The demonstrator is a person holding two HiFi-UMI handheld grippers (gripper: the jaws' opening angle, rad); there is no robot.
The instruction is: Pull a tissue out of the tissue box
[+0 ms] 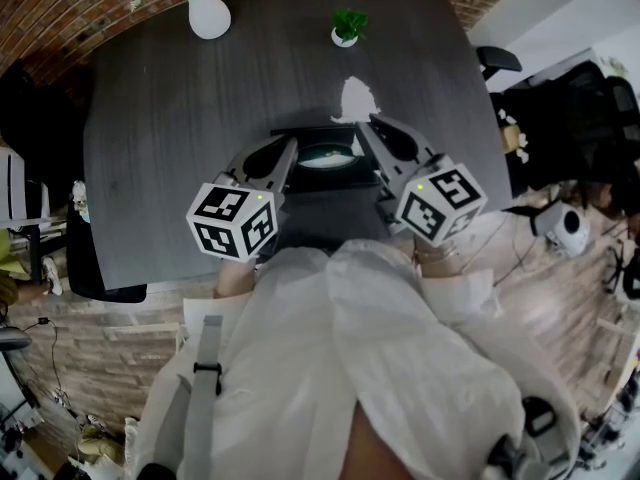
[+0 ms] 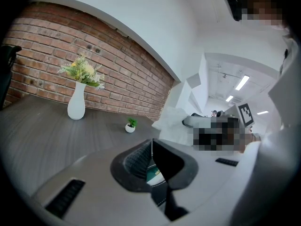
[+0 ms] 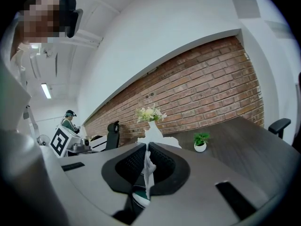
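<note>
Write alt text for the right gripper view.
The right gripper has its jaws closed on a white tissue, pinched upright between them. Beyond the jaws, a dark table carries a small potted plant and a white vase of flowers, with a brick wall behind.

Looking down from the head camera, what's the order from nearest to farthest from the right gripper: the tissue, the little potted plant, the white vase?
1. The tissue, pinched by the fingers of the right gripper.
2. The potted plant, straight ahead near the table's far edge.
3. The white vase, off at the far left corner.
</note>
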